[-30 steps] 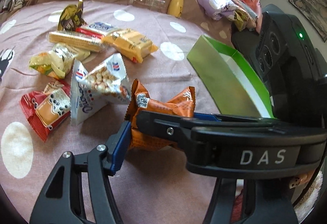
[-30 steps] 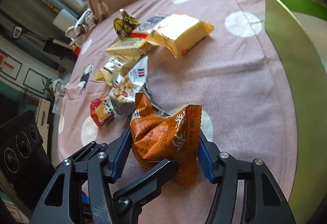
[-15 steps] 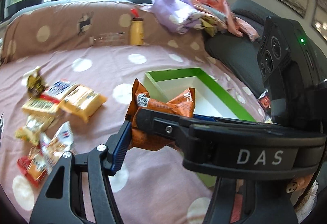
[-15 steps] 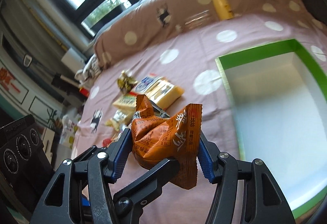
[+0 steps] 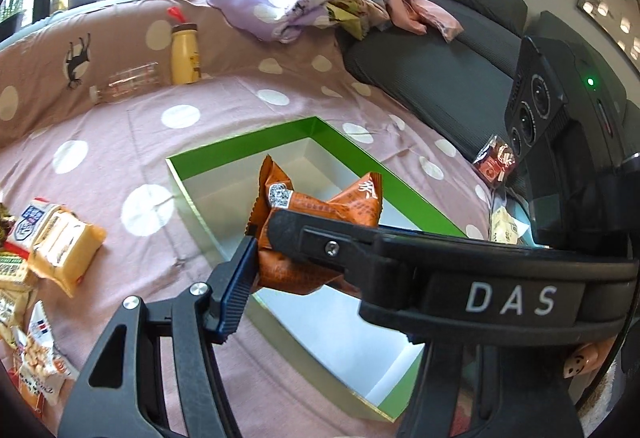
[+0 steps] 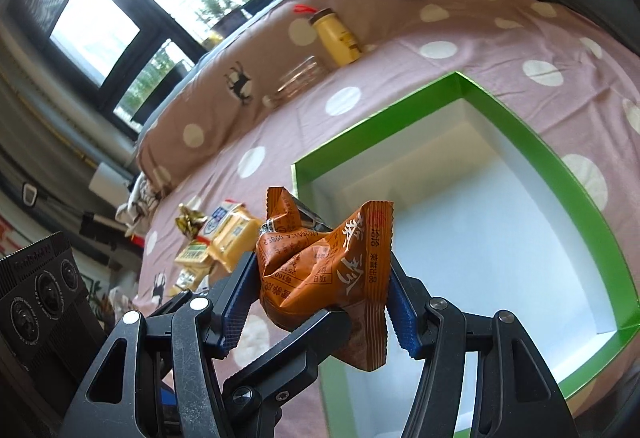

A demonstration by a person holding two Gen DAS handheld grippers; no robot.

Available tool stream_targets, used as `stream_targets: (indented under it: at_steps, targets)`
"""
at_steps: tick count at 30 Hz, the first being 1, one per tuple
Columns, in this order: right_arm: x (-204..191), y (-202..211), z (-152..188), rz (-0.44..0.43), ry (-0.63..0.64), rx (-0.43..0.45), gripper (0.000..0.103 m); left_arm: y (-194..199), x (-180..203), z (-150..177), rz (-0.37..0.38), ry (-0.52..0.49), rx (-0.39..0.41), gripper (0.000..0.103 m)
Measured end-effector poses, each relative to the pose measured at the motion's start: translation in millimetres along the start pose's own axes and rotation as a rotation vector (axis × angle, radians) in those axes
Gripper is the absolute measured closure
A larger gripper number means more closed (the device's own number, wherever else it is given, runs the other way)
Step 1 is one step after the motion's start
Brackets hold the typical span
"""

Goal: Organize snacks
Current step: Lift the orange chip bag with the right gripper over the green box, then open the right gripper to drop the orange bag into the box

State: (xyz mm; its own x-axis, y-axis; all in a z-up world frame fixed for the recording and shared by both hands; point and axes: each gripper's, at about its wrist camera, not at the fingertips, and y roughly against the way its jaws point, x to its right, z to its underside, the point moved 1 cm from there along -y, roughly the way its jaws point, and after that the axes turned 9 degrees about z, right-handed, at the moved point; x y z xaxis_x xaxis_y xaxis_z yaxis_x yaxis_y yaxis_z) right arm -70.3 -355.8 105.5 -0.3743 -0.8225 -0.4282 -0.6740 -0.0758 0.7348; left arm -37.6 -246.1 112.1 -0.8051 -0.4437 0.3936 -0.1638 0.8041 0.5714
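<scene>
An orange snack packet point(image 6: 324, 270) is pinched between both grippers at once. My right gripper point(image 6: 320, 294) is shut on it with its blue pads on either side. My left gripper point(image 5: 304, 254) is shut on the same packet point(image 5: 320, 210), its right finger crossing under the packet. The packet hangs above the near left part of a green box with a white inside point(image 6: 480, 238), also in the left wrist view point(image 5: 240, 174). Several other snack packets point(image 5: 60, 250) lie on the pink dotted cloth to the left, also in the right wrist view point(image 6: 224, 238).
A yellow bottle point(image 5: 185, 54) and a clear jar point(image 5: 128, 84) lie at the back of the cloth. A pile of clothes point(image 5: 328, 2) rests on a grey sofa point(image 5: 440, 78). A small red packet point(image 5: 494, 160) lies right of the box.
Both grippers lifted the orange packet off the cloth and carried it right, from beside the snack pile to above the green box.
</scene>
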Motion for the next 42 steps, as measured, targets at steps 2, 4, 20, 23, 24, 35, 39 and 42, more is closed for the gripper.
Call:
stream_targets:
  at_steps: [2, 4, 20, 23, 24, 35, 39, 42]
  targets:
    - [9, -2, -2, 0.011, -0.019, -0.008, 0.04, -9, 2, -1, 0.013, -0.001, -0.019, 0.043]
    - [18, -5, -3, 0.019, -0.04, -0.018, 0.04, -19, 3, -2, 0.022, 0.002, -0.04, 0.043]
    - [61, -32, -4, 0.024, -0.153, -0.115, 0.04, -65, 3, -1, 0.004, 0.028, -0.179, 0.044]
    - [64, -35, -4, 0.02, -0.162, -0.125, 0.04, -69, 2, -1, -0.004, 0.037, -0.195, 0.044]
    - [66, -35, -3, 0.018, -0.165, -0.128, 0.04, -69, 2, 0, -0.006, 0.038, -0.199, 0.044]
    - [70, -35, -6, 0.036, -0.175, -0.11, 0.04, -67, 1, -1, -0.039, 0.063, -0.197, 0.043]
    - [64, -26, -8, 0.037, -0.157, -0.056, 0.027, -48, 5, -3, -0.037, 0.046, -0.148, 0.038]
    - [54, -14, -9, 0.024, -0.132, 0.003, 0.02, -27, 6, -4, -0.07, 0.038, -0.103, 0.03]
